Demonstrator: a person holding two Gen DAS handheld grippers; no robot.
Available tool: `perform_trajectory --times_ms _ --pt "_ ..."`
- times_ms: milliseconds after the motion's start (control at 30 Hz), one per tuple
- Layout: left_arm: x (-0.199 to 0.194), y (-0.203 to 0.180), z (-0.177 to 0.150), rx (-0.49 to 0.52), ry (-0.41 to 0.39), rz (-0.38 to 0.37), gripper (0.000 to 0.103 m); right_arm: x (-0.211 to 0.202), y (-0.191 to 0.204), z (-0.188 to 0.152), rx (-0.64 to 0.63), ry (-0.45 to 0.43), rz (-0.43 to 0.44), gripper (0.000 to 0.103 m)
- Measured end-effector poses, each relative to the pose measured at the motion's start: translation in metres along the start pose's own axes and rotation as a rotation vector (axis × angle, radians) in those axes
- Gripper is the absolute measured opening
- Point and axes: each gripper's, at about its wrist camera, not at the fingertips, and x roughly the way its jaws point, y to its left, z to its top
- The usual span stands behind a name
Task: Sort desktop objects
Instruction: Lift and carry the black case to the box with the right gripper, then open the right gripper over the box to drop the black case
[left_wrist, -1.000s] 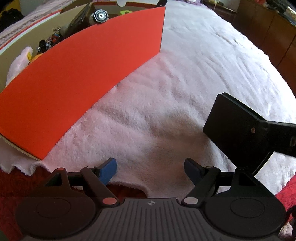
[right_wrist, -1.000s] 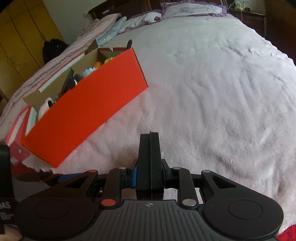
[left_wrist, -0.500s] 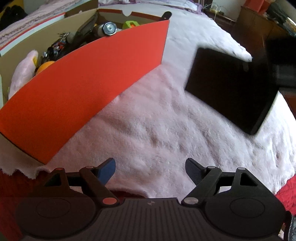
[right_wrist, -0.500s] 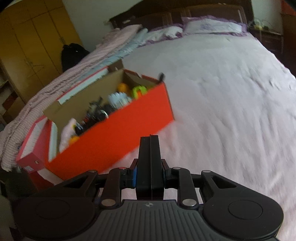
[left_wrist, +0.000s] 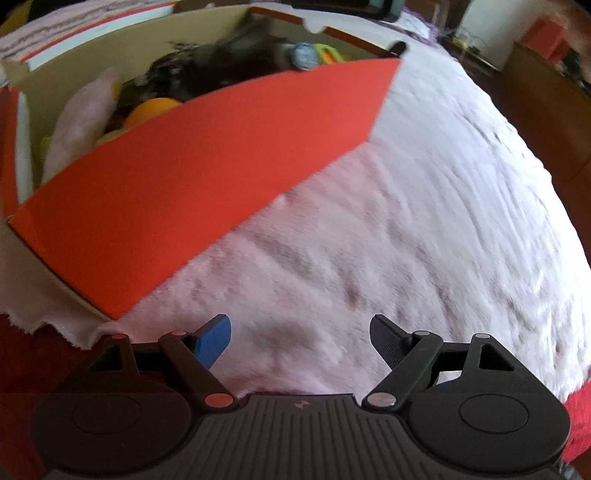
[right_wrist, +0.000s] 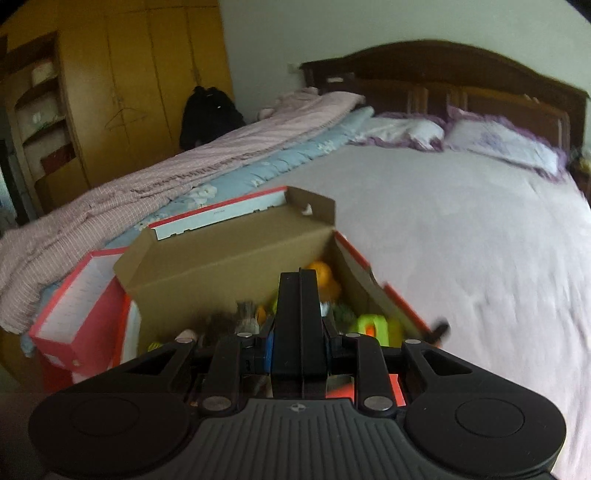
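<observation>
Right claw: pressed onto a flat black slab held on edge, above the open orange cardboard box of blurred mixed toys. Left claw: spread, holding nothing, low over the pink fleece blanket on the bed, beside the box's orange wall.

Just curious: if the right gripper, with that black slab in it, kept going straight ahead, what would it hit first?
Probably the jumble of toys inside the open cardboard box, though depth is unclear.

Both wrist views — near, share box.
</observation>
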Motion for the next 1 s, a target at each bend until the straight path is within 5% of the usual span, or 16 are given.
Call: perform_trajectory --times_ms 333,667,1000 --pt "0.005 0.014 0.005 -0.057 0.001 0.013 0.083 0.001 -0.024 -0.004 0.041 -0.006 -0.018 0.043" --pt "-0.010 -0.008 0.003 -0.022 -0.044 0.012 0.083 -0.049 -0.070 -0.080 -0.047 0.127 -0.148 0.051" --pt "-0.047 -0.025 0.006 0.029 -0.131 0.053 0.087 -0.079 -0.062 -0.154 0.126 0.181 -0.129 0.061"
